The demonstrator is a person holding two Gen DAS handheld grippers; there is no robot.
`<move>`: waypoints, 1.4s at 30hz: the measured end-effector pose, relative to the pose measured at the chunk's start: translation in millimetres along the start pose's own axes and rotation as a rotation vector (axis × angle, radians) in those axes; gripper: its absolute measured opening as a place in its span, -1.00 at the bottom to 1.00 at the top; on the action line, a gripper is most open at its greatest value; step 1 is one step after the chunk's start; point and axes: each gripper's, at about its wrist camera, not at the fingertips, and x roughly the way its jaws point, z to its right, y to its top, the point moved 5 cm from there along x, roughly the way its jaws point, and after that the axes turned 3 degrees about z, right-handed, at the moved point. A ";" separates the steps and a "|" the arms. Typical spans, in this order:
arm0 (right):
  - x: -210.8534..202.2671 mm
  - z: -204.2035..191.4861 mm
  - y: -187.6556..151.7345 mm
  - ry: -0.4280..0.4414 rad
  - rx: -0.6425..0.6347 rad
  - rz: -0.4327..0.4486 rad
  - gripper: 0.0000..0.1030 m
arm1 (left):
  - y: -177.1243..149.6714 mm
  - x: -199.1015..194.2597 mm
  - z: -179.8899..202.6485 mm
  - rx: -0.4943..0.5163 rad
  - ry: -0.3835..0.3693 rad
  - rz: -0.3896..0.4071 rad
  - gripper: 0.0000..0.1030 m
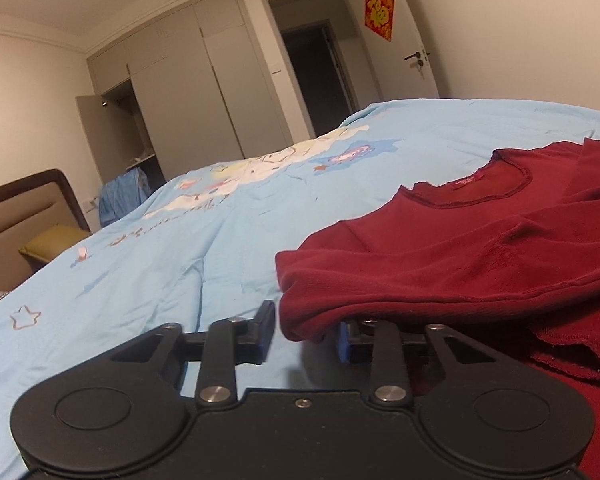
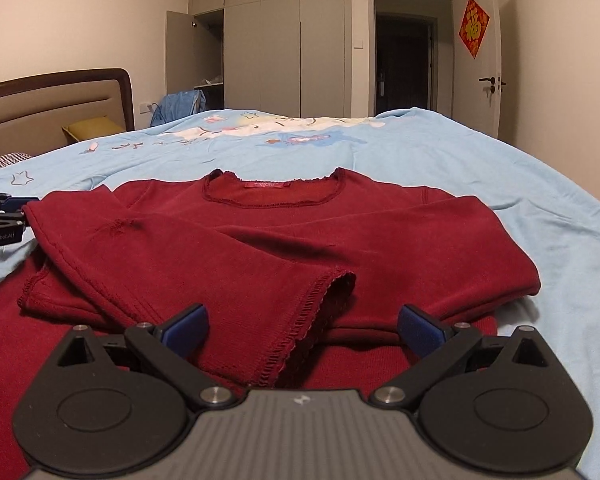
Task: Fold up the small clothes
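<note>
Although both sleeves of the red shirt (image 2: pixel 260 240) are already laid across its chest on the bed (image 2: pixel 460 152), the lower half is judged not yet folded up, while the left tongs (image 1: pixel 304 334) and right tongs (image 2: pixel 302 330) are held wide, gripping nothing.

Dim, warm indoor light, soft shadows, sharp focus, strong fisheye bending and dark corners.

One red top (image 2: pixel 260 240), one blue bedspread (image 2: pixel 420 152), one yellow pillow (image 2: pixel 90 126), two claws (image 2: pixel 302 330).
</note>
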 end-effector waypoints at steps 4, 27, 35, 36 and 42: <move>-0.1 1.5 -1.8 0.005 0.005 -0.004 1.00 | 1.6 -0.1 -3.2 -0.018 0.041 -0.032 -0.80; -0.7 3.4 -1.1 0.017 0.020 -0.006 1.00 | -35.2 -38.7 -26.2 -0.368 0.048 -0.225 0.48; -66.3 21.5 -22.1 0.029 0.075 -0.019 1.00 | -47.2 -113.0 -6.2 -0.437 0.003 -0.213 0.95; -77.7 24.0 -28.2 0.025 0.064 -0.023 1.00 | -48.4 -122.5 -1.7 -0.450 -0.014 -0.208 0.95; -141.2 43.6 -66.1 -0.064 -0.016 -0.071 1.00 | -65.5 -163.1 31.1 -0.451 -0.078 -0.241 0.98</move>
